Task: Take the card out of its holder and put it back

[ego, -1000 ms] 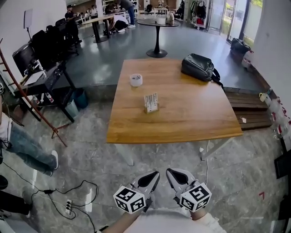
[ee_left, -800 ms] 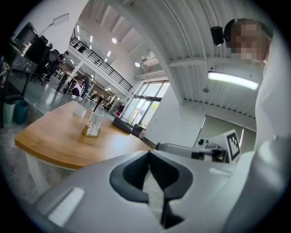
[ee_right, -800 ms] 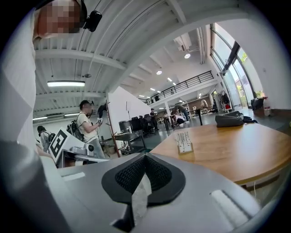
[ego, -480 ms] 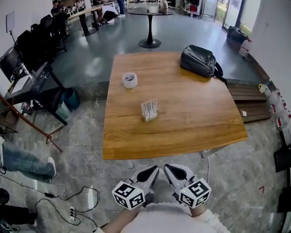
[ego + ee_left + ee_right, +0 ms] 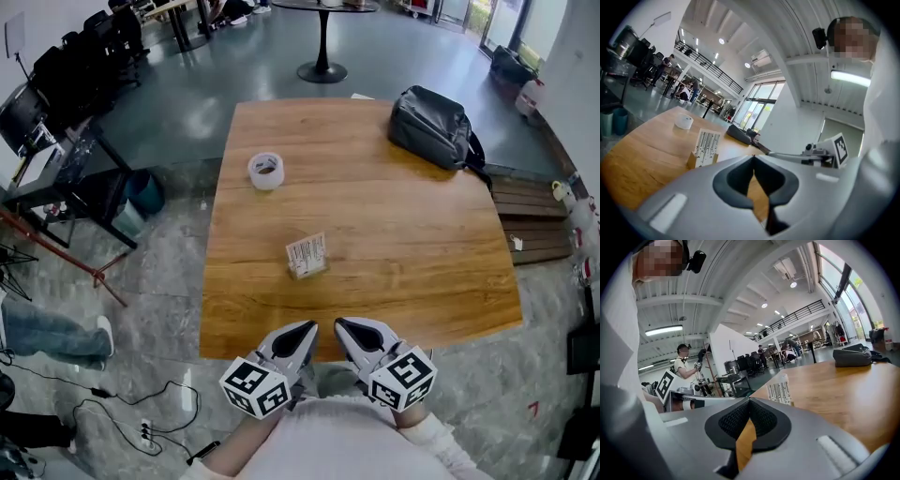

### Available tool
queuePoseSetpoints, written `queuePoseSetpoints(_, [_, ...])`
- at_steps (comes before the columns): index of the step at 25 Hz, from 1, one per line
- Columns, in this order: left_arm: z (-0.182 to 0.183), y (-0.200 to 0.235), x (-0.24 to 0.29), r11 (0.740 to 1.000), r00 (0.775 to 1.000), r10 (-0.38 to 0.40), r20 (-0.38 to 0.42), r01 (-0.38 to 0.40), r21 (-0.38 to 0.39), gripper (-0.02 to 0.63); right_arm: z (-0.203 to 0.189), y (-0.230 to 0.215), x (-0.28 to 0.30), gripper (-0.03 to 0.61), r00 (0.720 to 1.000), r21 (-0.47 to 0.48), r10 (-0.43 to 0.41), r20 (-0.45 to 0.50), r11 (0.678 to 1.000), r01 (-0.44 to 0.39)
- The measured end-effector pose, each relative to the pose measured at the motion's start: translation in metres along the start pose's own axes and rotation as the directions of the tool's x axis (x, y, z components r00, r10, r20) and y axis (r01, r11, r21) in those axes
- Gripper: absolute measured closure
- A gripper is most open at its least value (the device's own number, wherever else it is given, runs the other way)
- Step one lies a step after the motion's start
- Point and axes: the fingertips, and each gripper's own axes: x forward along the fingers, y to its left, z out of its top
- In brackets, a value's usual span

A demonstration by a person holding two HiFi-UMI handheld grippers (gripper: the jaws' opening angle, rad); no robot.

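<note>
The card (image 5: 306, 251) stands upright in its wooden holder (image 5: 308, 271) on the surface (image 5: 412, 234), left of centre and towards the near edge. Both grippers hang side by side at that near edge, close to the person's body and well short of the card. The left gripper (image 5: 298, 334) has its jaws closed tip to tip with nothing between them. The right gripper (image 5: 349, 330) is the same, jaws pressed together and empty. From each gripper's own view the card shows beyond the jaw tips, a little to one side. A tape roll (image 5: 266, 171) lies farther back on the left, and a dark bag (image 5: 431, 124) sits at the far right corner.
</note>
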Motion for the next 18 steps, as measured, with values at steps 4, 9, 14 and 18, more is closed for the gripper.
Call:
queuePoseSetpoints(4, [0.020,0.016,0.031,0.999,0.999,0.035,0.024,-0.035,0.000,0.606,0.014,-0.031,0.018,0.581,0.998,-0.008,0.052,-0.017,0.999,-0.052])
queuePoseSetpoints(9, [0.025,0.031,0.049,0.998,0.998,0.055,-0.004,-0.056,-0.003,0.606,0.022,-0.058,0.033,0.581,0.998,0.011,0.060,-0.031,0.998,-0.060])
queuePoseSetpoints(14, [0.039,0.044,0.065,0.999,0.999,0.043,-0.019,-0.043,0.018,0.606,0.034,-0.073,0.048,0.580,0.998,0.022,0.065,-0.021,0.998,-0.064])
queuePoseSetpoints(18, [0.051,0.052,0.076,0.998,0.998,0.011,-0.067,-0.008,0.057,0.606,0.040,-0.072,0.058,0.580,0.997,0.027,0.077,-0.021,0.997,-0.076])
